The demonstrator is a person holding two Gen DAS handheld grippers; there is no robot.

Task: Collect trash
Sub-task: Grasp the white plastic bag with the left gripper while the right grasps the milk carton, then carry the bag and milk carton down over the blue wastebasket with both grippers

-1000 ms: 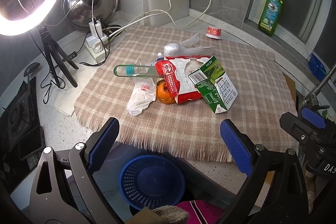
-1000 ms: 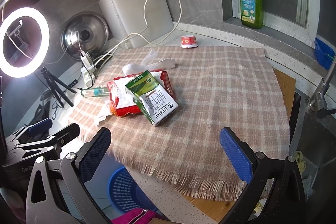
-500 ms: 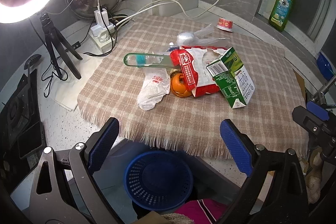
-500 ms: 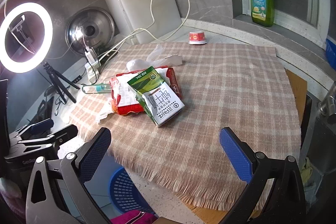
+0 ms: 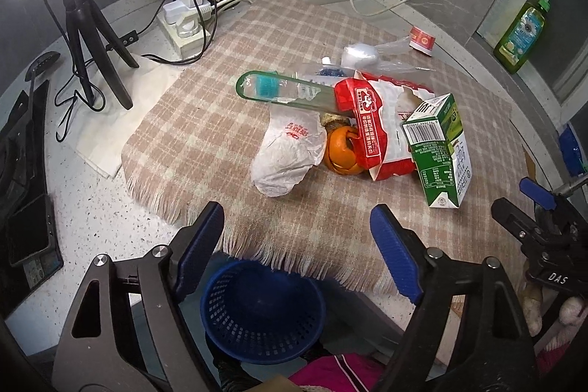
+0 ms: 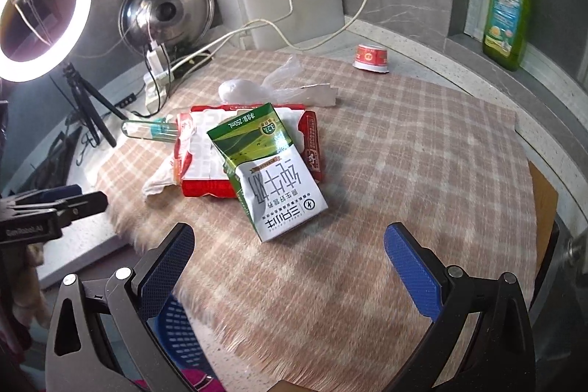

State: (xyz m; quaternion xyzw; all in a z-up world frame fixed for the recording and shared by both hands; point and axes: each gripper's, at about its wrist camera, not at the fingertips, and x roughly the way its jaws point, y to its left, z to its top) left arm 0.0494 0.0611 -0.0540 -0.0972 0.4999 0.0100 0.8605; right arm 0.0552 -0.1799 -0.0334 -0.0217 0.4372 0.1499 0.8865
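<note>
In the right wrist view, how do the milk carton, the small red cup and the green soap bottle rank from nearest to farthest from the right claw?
Seen from the right claw:
1. Milk carton, just ahead on the checked cloth, slightly left of centre.
2. Small red cup, upside down past the cloth's far edge, to the right.
3. Green soap bottle, on the ledge at far right.

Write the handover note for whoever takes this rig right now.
Left gripper: open, empty, above the blue basket.
Right gripper: open, empty, facing the milk carton.
Trash lies piled on the plaid cloth: carton, red snack bag, orange peel, white wrapper, toothbrush tube, clear plastic bag; a small cup lies apart.
Done: nothing visible in the basket.
Left: everything.
</note>
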